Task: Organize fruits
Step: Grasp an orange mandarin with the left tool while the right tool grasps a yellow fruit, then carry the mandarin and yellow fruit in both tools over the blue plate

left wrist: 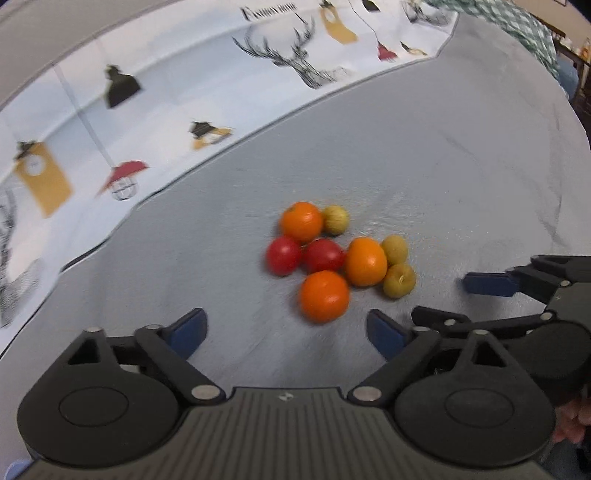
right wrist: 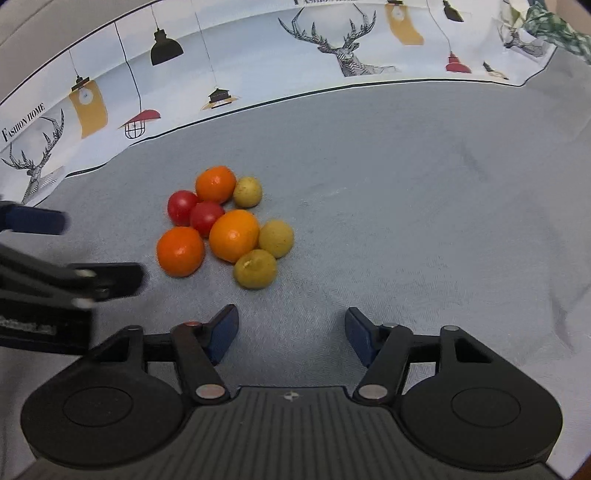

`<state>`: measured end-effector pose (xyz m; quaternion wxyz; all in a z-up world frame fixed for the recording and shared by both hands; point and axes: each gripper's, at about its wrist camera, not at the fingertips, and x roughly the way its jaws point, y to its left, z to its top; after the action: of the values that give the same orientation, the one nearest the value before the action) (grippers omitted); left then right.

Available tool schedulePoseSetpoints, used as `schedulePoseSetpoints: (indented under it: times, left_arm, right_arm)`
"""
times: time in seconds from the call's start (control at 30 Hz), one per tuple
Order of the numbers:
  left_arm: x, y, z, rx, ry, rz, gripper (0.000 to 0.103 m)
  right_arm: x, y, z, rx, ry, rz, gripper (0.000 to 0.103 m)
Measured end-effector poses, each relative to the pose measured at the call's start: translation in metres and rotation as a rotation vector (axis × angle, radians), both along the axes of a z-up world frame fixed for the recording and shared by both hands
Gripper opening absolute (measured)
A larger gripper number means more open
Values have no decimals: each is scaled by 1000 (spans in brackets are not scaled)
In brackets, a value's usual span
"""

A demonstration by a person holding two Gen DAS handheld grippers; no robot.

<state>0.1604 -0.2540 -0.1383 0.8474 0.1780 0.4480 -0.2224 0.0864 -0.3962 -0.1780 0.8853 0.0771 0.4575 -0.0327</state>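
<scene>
A tight pile of fruit lies on the grey cloth (left wrist: 443, 166): three oranges (left wrist: 324, 295) (right wrist: 233, 235), two red tomatoes (left wrist: 283, 255) (right wrist: 181, 206) and three small yellow-green fruits (left wrist: 399, 280) (right wrist: 255, 268). My left gripper (left wrist: 286, 328) is open, just short of the nearest orange, with nothing between its blue pads. My right gripper (right wrist: 291, 326) is open too, its jaws narrower, and it stands short of the pile on its right side, near a yellow-green fruit. Each gripper shows in the other's view: the right gripper's fingers (left wrist: 487, 283), the left gripper's fingers (right wrist: 33, 219).
A white cloth printed with deer and lamps (right wrist: 332, 55) (left wrist: 147, 110) runs along the back edge of the grey cloth (right wrist: 406, 184). Green checked fabric (left wrist: 517, 29) lies at the far right corner. A person's hand (left wrist: 572, 421) shows at the lower right.
</scene>
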Motion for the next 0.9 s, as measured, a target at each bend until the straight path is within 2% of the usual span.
schedulePoseSetpoints:
  times: [0.1, 0.2, 0.27, 0.3, 0.33, 0.37, 0.4, 0.6, 0.73, 0.9]
  left_arm:
    - [18, -6, -12, -22, 67, 6, 88]
    - [29, -10, -21, -51, 135, -39, 86]
    - [37, -13, -27, -66, 206, -65, 65]
    - [42, -13, -30, -71, 246, -58, 44]
    - [45, -11, -31, -75, 257, -39, 38]
    - [47, -9, -31, -89, 258, -27, 38]
    - [48, -5, -30, -106, 259, -13, 37]
    - [28, 26, -11, -133, 211, 54, 37]
    - [-11, 54, 18, -139, 138, 122, 37]
    - [-61, 92, 59, -157, 124, 197, 37]
  right_arm:
    - [9, 3, -5, -42, -30, 38, 59]
    - [15, 9, -7, -56, -52, 101, 60]
    - [18, 12, -9, -67, -72, 135, 59]
    - [19, 14, -10, -78, -77, 147, 57]
    - [19, 15, -10, -87, -83, 153, 52]
    - [19, 16, -9, -87, -93, 163, 35]
    - [19, 15, -8, -73, -98, 165, 30]
    - [6, 3, 4, -18, -90, 72, 30]
    - [-12, -4, 27, 21, -129, 14, 30]
    - [-41, 11, 65, 55, -199, 21, 30]
